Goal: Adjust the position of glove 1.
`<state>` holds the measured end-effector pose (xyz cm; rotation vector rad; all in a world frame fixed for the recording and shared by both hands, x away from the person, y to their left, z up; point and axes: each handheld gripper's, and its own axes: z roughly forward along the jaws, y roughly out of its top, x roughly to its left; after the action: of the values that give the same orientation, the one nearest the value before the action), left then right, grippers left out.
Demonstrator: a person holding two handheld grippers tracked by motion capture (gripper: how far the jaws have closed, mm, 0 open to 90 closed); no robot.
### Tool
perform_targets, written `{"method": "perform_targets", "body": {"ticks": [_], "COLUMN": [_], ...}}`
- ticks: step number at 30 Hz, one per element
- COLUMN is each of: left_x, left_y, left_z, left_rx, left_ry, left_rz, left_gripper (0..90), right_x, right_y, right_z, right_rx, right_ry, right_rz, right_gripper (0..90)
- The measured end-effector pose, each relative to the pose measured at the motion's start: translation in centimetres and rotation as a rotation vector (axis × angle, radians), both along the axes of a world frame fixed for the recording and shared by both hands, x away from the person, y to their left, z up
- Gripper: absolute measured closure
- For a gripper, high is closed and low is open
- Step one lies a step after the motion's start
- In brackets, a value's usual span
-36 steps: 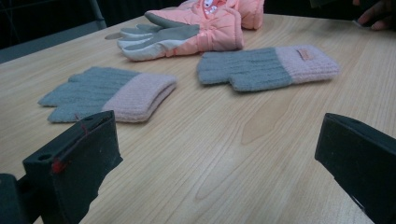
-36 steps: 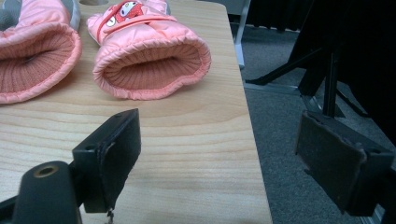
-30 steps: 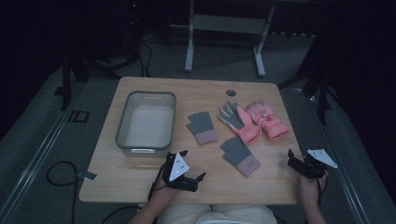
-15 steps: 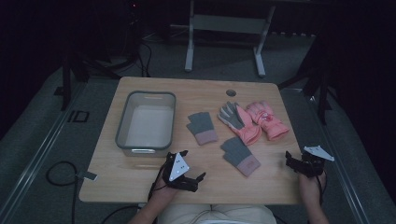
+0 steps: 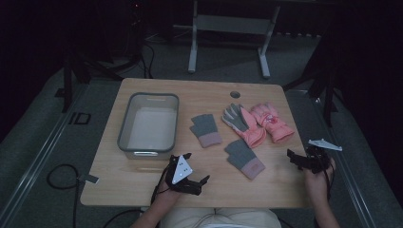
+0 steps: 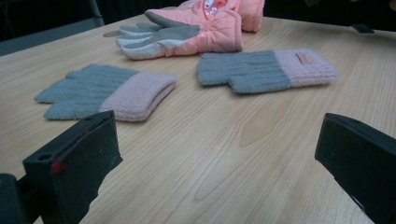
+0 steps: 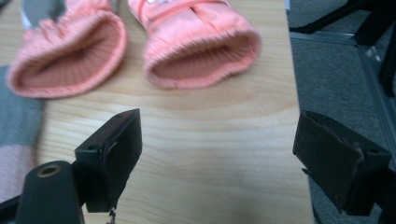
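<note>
Two grey knit gloves with pink cuffs lie mid-table. Beside them, farther right, are two padded pink gloves. My left gripper is open and empty near the front edge, facing the knit gloves, with the pink glove behind them. My right gripper is open and empty at the table's right edge. It looks at the cuffs of the pink gloves from a short way off. A knit glove shows at that view's left edge.
A grey plastic bin stands empty on the table's left half. A round cable hole is near the far edge. The table's right edge runs just beside my right gripper, with grey floor beyond. Stand legs rise behind the table.
My right gripper has edged slightly left and forward toward the pink gloves. The left gripper and the gloves have stayed where they were.
</note>
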<state>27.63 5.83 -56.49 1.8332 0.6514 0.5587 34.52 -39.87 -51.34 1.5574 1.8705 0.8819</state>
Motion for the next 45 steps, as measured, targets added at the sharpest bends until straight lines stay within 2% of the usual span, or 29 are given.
{"method": "perform_targets", "body": {"ticks": [3,9,11,14,24,28,36,39,41,45], "left_x": [0.1,0.0,-0.1,0.0,0.0,0.0,0.0,0.0,0.0,-0.1], "left_y": [0.1,0.0,0.0,0.0,0.0,0.0,0.1,0.1,0.0,0.0], "left_z": [0.0,0.0,0.0,0.0,0.0,0.0,0.0,0.0,0.0,0.0], "left_rx": [-0.006,-0.001,-0.001,-0.003,-0.006,-0.005,-0.005,-0.007,-0.002,-0.003], "left_ry": [0.005,0.001,-0.003,-0.002,0.004,0.002,-0.001,-0.001,-0.004,-0.006], "left_rz": [-0.004,-0.006,0.0,-0.001,-0.007,-0.005,-0.009,0.0,-0.001,-0.003], "left_gripper": [0.0,0.0,0.0,0.0,0.0,0.0,0.0,0.0,0.0,0.0], "right_x": [0.4,1.2,1.8,2.3,4.0,4.8,6.1,6.6,6.9,7.5], "right_y": [0.7,2.4,3.1,4.4,8.9,10.7,13.5,14.7,15.5,17.1], "right_z": [0.6,2.0,2.4,2.7,4.7,4.9,4.9,4.8,4.7,4.6], "right_rx": [-0.016,-0.065,-0.039,-0.03,-0.03,-0.006,0.033,0.027,0.021,0.018], "right_ry": [0.0,-0.075,-0.046,-0.026,-0.075,-0.046,-0.065,-0.079,-0.071,-0.063], "right_rz": [0.02,0.043,0.083,0.122,0.214,0.275,0.34,0.37,0.397,0.439], "right_gripper": [15.6,14.5,14.5,13.9,11.7,11.3,11.0,11.0,11.3,16.9]}}
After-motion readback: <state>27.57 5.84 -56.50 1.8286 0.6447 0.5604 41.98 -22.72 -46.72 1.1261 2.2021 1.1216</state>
